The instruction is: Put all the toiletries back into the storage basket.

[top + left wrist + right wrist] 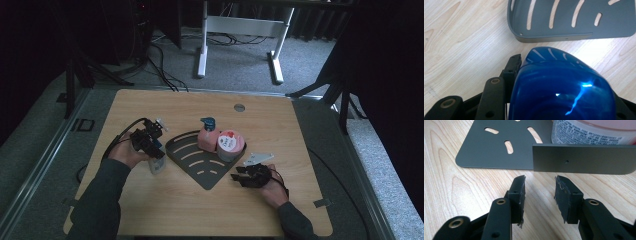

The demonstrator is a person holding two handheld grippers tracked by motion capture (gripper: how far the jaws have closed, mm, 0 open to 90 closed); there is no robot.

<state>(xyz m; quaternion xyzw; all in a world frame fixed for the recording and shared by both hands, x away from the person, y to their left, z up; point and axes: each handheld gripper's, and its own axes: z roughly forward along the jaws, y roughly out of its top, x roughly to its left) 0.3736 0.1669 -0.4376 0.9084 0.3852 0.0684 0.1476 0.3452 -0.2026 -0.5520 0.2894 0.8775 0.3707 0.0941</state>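
Note:
A dark grey slotted corner tray (192,162) lies mid-table. On its back part stand a pink pump bottle (207,136) and a pink jar with a white lid (230,145). My left gripper (152,150) is left of the tray, shut on a glossy blue bottle (564,85) that stands on the table just outside the tray's rim (554,38). Only one of its fingers (512,66) is visible beside the bottle. My right gripper (540,182) is open and holds nothing; it is low over the wood by the tray's right wall (584,158), with the jar (589,131) behind that wall.
A round grommet hole (239,107) sits near the table's far edge. White desk legs (202,47) and cables lie on the floor beyond. Bare wood spans the table's front (200,210) between the person's two forearms.

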